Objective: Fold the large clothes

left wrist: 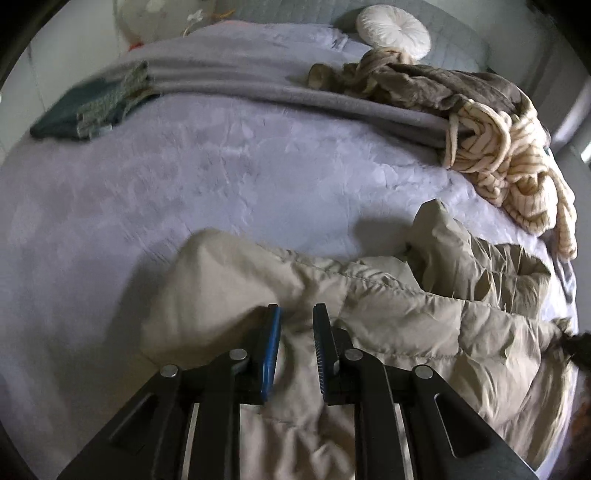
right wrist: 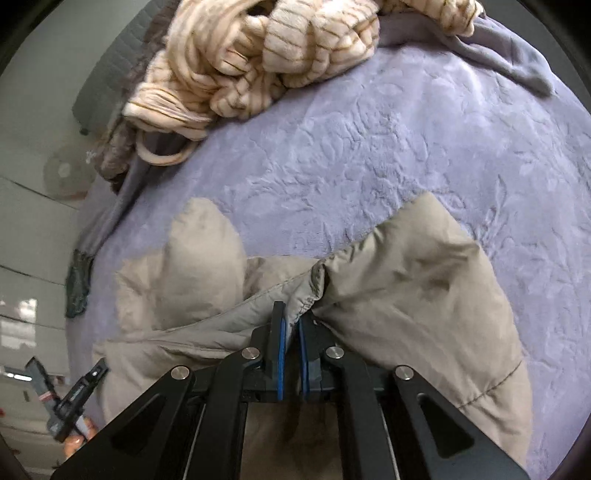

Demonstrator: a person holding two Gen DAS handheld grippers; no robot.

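Right wrist view: right tool (right wrist: pixel 291 314) pinches beige jacket (right wrist: pixel 406 280) hem; left tool (left wrist: pixel 295 314) spread.

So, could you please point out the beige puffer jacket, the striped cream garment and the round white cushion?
beige puffer jacket (left wrist: pixel 424 317): left wrist view, quilted body.
striped cream garment (right wrist: pixel 280 48): right wrist view, bunched middle.
round white cushion (left wrist: pixel 393 31): left wrist view, centre.

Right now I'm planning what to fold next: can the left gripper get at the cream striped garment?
Probably not yet. The left gripper sits low over the beige puffer jacket; the cream striped garment lies heaped across the lavender bedspread, beyond the jacket's raised folds.
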